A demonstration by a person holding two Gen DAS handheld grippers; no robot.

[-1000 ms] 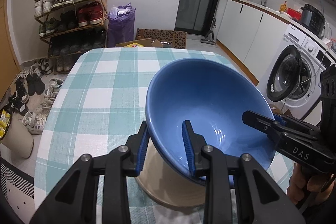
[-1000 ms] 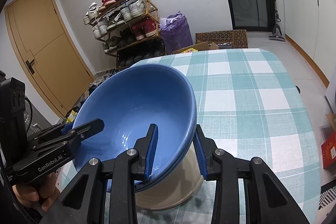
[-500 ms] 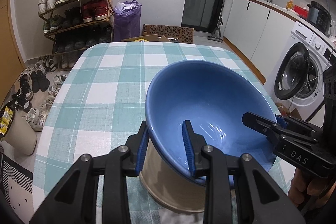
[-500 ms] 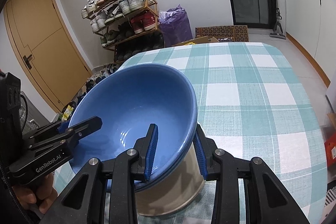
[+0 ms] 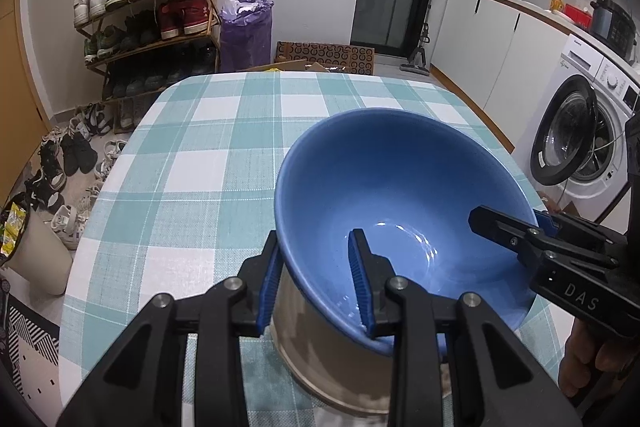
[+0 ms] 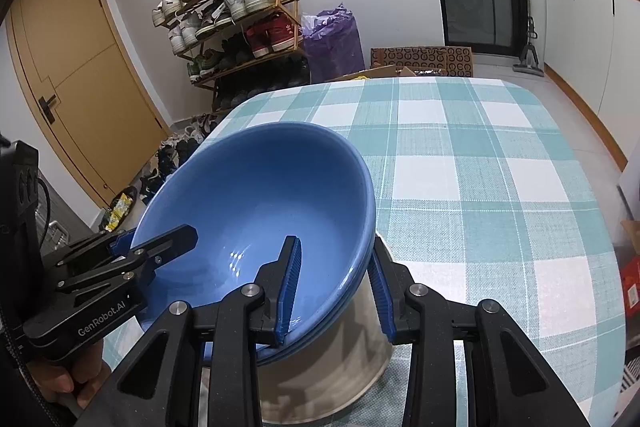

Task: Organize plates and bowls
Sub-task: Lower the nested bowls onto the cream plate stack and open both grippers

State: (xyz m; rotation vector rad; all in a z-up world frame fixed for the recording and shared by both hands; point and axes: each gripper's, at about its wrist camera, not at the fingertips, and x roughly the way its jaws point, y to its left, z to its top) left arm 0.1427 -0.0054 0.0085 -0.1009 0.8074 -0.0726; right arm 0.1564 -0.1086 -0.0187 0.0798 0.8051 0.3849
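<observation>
A blue bowl [image 5: 400, 187] with a cream outside sits nested on others of its kind; several blue rims [image 6: 360, 267] show in the right wrist view. My left gripper [image 5: 315, 239] is shut on the near left rim, one pad outside and one inside. On the opposite rim my right gripper [image 6: 334, 247] is shut the same way. Each gripper also shows in the other's view: the right gripper [image 5: 520, 223] at the right edge, the left gripper [image 6: 156, 235] at the left. The stack's cream base [image 5: 340, 367] hangs low over the checked table [image 5: 192, 167]; whether it touches is hidden.
The teal and white checked cloth runs bare beyond the bowls to the far edge [image 6: 480, 167]. Off the table stand a shoe rack [image 5: 148, 7], a purple bag [image 5: 246, 31], a washing machine [image 5: 580, 139], a yellow door [image 6: 72, 75] and a bin [image 5: 36, 251]. A hand holds each gripper.
Both grippers have come down a little with the bowl stack between them. Neither grip on the rim has changed.
</observation>
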